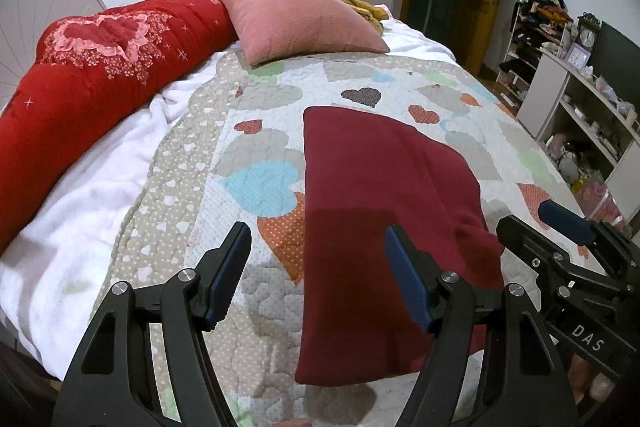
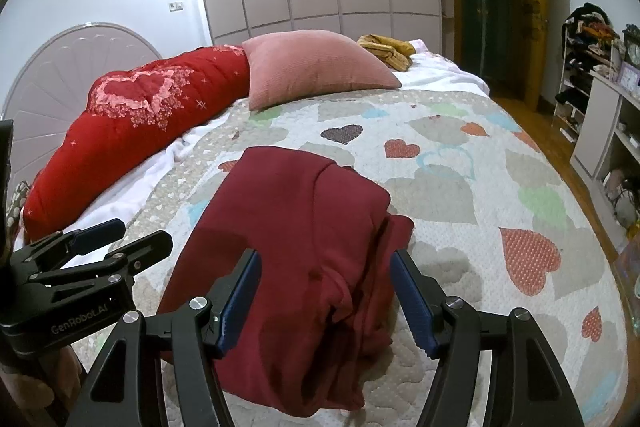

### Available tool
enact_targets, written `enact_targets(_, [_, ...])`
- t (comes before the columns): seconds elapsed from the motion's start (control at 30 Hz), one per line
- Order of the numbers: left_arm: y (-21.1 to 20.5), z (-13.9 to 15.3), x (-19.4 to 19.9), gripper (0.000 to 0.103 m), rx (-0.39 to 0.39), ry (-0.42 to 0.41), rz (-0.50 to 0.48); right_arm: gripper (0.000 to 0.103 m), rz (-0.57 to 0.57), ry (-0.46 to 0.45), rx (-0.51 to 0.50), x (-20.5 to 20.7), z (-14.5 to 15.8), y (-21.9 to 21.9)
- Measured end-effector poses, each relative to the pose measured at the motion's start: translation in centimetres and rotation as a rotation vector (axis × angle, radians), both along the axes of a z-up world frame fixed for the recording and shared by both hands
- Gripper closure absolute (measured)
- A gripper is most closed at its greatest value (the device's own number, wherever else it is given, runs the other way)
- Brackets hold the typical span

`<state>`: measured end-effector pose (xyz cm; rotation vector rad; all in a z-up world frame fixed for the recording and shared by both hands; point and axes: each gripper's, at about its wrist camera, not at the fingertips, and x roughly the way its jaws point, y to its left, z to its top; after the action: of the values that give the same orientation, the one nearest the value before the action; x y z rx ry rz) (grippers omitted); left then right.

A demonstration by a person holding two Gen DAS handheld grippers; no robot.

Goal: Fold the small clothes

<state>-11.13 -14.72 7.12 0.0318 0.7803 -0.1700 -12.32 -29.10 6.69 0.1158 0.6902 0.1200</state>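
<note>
Maroon fabric is filling the middle of both views: the dark red garment (image 1: 384,227) is lying folded into a long, roughly rectangular pad on the heart-patterned quilt (image 1: 260,131). In the left wrist view its left edge is running straight and smooth, while its lower right corner is bunching into soft creases. In the right wrist view the right side is showing stacked layers and a loose flap drooping toward the bottom of the frame.

The left gripper (image 1: 320,275) is hovering with its jaws spread apart and nothing between them, its right finger over the cloth and its left finger over bare quilt. The right gripper (image 2: 326,297) is likewise standing released, jaws wide, above the garment's creased near end. A pink cushion (image 2: 316,67) and a red duvet (image 2: 132,123) are sitting in the upper left of the frame.
</note>
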Motion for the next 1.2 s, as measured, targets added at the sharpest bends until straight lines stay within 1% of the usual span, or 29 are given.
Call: enact_targets(1.2, [-0.11,-0.89,0.48,0.033,0.012,0.010,-0.008,0.039,0.003,0.027,0.004,0.30,-0.95,0.68])
